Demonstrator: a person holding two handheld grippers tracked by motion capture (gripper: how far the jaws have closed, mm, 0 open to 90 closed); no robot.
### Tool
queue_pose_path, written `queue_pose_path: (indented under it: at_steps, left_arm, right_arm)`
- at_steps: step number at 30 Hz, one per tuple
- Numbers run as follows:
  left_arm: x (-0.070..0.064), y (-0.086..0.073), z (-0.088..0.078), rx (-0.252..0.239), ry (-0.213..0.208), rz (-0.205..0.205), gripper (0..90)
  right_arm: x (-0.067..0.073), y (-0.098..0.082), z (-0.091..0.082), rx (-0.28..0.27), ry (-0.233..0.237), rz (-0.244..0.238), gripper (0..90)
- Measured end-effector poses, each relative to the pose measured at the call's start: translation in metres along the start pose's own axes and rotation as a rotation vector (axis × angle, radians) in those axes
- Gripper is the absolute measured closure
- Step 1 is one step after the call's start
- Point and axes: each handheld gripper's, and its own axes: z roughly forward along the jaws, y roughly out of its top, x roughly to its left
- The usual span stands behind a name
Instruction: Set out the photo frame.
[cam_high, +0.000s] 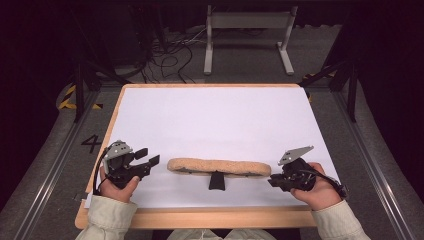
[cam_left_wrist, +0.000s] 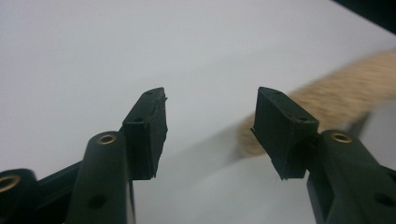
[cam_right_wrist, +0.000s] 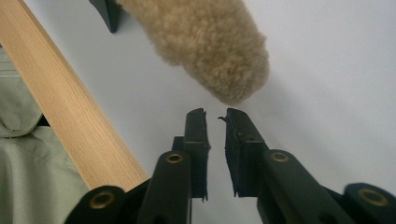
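A long tan fleece-covered bar (cam_high: 218, 167) rests level on a small black stand (cam_high: 216, 181) near the front of the white table top (cam_high: 215, 120). My left gripper (cam_high: 148, 156) sits just off the bar's left end with its jaws wide apart and nothing between them. In the left gripper view, the left gripper (cam_left_wrist: 211, 100) has the blurred bar (cam_left_wrist: 336, 95) beyond its right jaw. My right gripper (cam_high: 271, 181) points at the bar's right end. In the right gripper view, the right gripper (cam_right_wrist: 215, 114) has only a slim gap between its jaws. It stops just short of the fleece tip (cam_right_wrist: 205, 42) and grips nothing.
The table's wooden front edge (cam_high: 200, 217) runs close behind both hands, with pale sleeves (cam_right_wrist: 23, 177) below it. A white metal frame (cam_high: 247, 35) and cables (cam_high: 170, 60) lie on the floor beyond the table. Dark rails flank the table on both sides.
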Motion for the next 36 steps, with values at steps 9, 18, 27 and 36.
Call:
queue_pose_path:
  at_steps: [9, 18, 27, 36]
  left_arm:
    - [0.010, -0.003, 0.020, 0.012, 0.048, 0.034, 54.5]
    - [0.004, 0.001, 0.031, 0.030, -0.074, 0.073, 61.6]
    - [-0.005, 0.001, 0.035, 0.069, -0.135, 0.117, 76.5]
    - [-0.013, 0.000, 0.030, 0.095, -0.256, 0.165, 90.0]
  right_arm:
    - [0.001, 0.000, 0.008, 0.011, 0.009, -0.012, 86.9]
    - [-0.001, 0.000, 0.015, -0.028, 0.031, 0.004, 89.6]
    - [-0.004, 0.000, 0.020, -0.040, 0.032, 0.017, 90.0]
    - [-0.006, 0.002, 0.021, -0.047, 0.018, 0.026, 90.0]
